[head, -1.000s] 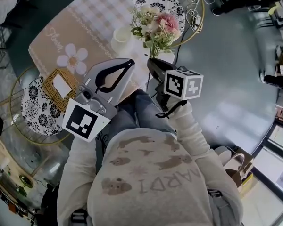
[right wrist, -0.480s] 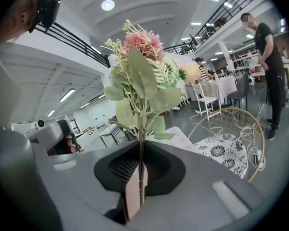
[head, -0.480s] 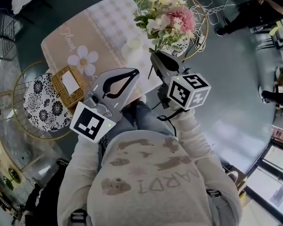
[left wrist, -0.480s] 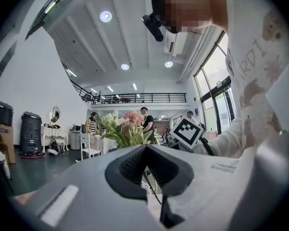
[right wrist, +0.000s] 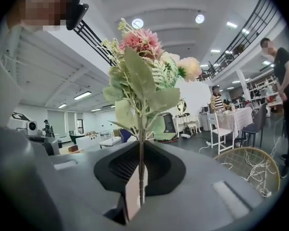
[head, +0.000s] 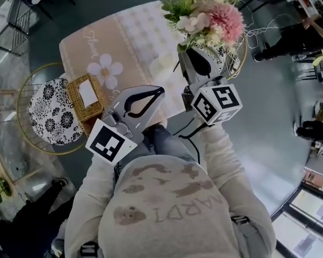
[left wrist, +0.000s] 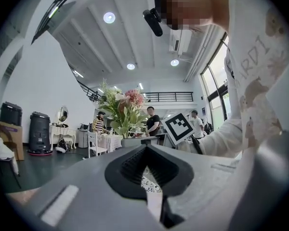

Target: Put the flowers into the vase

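Observation:
A bouquet of pink, cream and green flowers [head: 207, 12] stands upright in my right gripper [head: 186, 52], which is shut on its thin stem. In the right gripper view the stem [right wrist: 141, 172] runs up out of the closed jaws to the blooms [right wrist: 144, 57]. A small white vase [head: 164, 63] stands on the beige flower-print tablecloth [head: 113, 42], just left of the right gripper. My left gripper [head: 159, 91] hovers over the table's near edge, shut with nothing in it. In the left gripper view the bouquet [left wrist: 121, 105] shows beyond the closed jaws.
A wicker basket [head: 85, 94] sits at the table's left corner. A round black-and-white patterned side table [head: 51, 112] with a gold rim is to the left, another [head: 229, 58] behind the bouquet. Cables lie on the floor. People stand farther off [left wrist: 151, 121].
The right gripper has lifted the bouquet higher, toward the head camera, so it looks larger. The table and vase have slid down and right in view. The left gripper stays shut.

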Demonstrator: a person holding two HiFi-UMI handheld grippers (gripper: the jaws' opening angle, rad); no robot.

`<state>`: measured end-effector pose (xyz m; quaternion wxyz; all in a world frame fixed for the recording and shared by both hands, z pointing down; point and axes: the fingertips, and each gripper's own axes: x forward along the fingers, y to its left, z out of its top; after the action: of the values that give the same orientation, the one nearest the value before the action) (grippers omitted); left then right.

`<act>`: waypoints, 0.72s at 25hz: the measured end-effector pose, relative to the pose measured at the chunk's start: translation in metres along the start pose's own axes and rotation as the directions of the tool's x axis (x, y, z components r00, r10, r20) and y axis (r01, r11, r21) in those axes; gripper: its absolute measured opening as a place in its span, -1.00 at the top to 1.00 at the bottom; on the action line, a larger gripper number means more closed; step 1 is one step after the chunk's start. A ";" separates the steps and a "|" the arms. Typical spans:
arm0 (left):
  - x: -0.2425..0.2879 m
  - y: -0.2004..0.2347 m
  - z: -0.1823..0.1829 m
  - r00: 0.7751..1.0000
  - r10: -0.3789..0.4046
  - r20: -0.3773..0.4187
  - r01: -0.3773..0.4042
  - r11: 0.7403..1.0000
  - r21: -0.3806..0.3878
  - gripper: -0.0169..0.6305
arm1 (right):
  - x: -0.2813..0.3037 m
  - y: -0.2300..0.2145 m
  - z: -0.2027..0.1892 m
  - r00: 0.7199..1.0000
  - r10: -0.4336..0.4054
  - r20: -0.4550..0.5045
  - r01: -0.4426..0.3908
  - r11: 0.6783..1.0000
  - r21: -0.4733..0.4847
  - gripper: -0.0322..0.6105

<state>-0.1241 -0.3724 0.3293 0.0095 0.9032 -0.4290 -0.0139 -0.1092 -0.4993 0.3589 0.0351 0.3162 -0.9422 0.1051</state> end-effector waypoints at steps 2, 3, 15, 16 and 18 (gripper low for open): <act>-0.001 0.003 -0.001 1.000 0.010 -0.007 -0.010 1.000 0.004 0.95 | 0.008 -0.002 0.003 1.000 0.002 0.030 -0.002 1.000 -0.011 0.75; -0.001 0.005 -0.001 1.000 0.017 -0.011 -0.017 1.000 0.005 0.94 | 0.012 -0.004 0.004 0.999 0.004 0.043 -0.003 1.000 -0.015 0.75; -0.004 0.021 -0.012 0.994 0.082 -0.067 -0.082 0.997 0.010 0.94 | 0.038 -0.006 -0.041 0.999 0.028 0.038 -0.023 0.994 -0.111 0.74; -0.004 0.022 -0.014 0.994 0.082 -0.072 -0.082 0.997 0.013 0.94 | 0.038 -0.006 -0.045 0.999 0.030 0.035 -0.025 0.992 -0.121 0.74; -0.003 0.023 -0.017 0.993 0.085 -0.078 -0.085 0.996 0.012 0.94 | 0.038 -0.006 -0.055 0.999 0.029 0.023 -0.025 0.990 -0.142 0.74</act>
<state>-0.1434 -0.3847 0.3467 0.0230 0.8840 -0.4664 0.0241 -0.1360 -0.5137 0.4189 0.0441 0.3014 -0.9519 0.0345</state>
